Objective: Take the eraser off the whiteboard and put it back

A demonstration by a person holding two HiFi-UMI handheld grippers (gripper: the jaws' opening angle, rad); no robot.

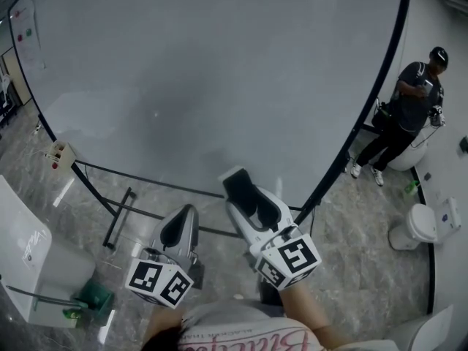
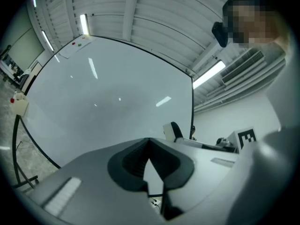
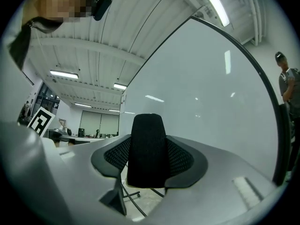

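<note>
The eraser (image 1: 237,183), a white block with black felt, sits between the jaws of my right gripper (image 1: 247,198), which is shut on it. It is held just in front of the lower part of the big whiteboard (image 1: 219,72), apart from its surface. In the right gripper view the black felt of the eraser (image 3: 147,144) stands upright between the pads, with the whiteboard (image 3: 211,88) behind. My left gripper (image 1: 179,229) hangs lower left of it, shut and empty. The left gripper view shows its pads meeting at the tip, and the eraser (image 2: 172,131) off to the right.
The whiteboard's black stand (image 1: 121,214) crosses the marble floor below the board. A small box (image 1: 60,154) hangs at its left edge. A person in dark clothes (image 1: 409,108) stands at the right, near a white stool (image 1: 415,227). A white chair (image 1: 29,262) is at the lower left.
</note>
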